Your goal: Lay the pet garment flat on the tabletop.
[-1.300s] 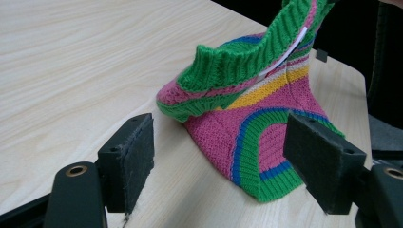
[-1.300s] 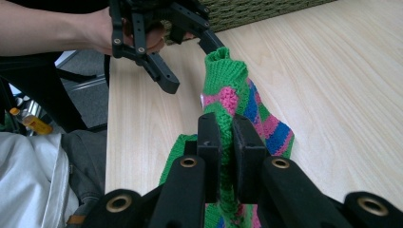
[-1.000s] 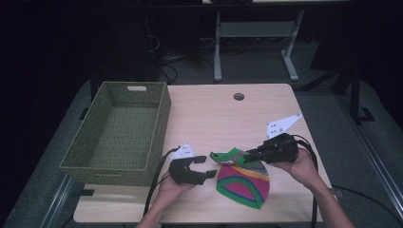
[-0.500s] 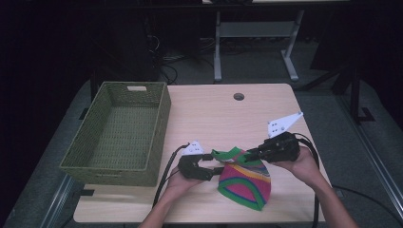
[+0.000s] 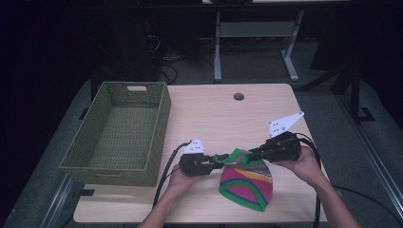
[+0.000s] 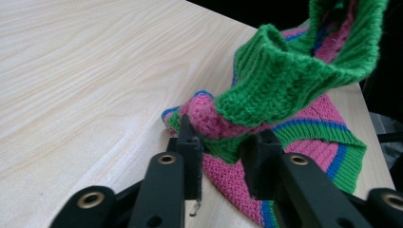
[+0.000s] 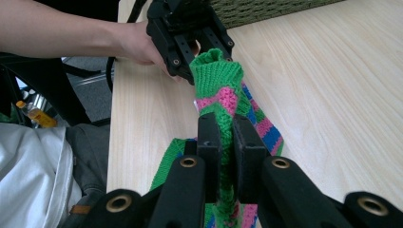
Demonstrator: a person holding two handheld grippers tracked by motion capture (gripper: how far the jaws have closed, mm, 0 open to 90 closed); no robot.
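Wood-grain table (image 5: 223,118) amid dim room

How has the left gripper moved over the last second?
Yes. The left gripper shifted rightward, away from the green basket, onto the knitted hat's green brim; its fingers have just been closing around it.

In the high view the light falls from above onto the pale wooden surface (image 5: 228,118), while the room behind and around it sinks into near black. That picture is soft and a little grainy, with faint shadows beside the woven basket (image 5: 119,137). Both claw views are brighter and evenly lit, with no glare on the wood. There the knitted hat (image 6: 285,80) is crisp in the middle, and the black arms at the bottom edge blur slightly.
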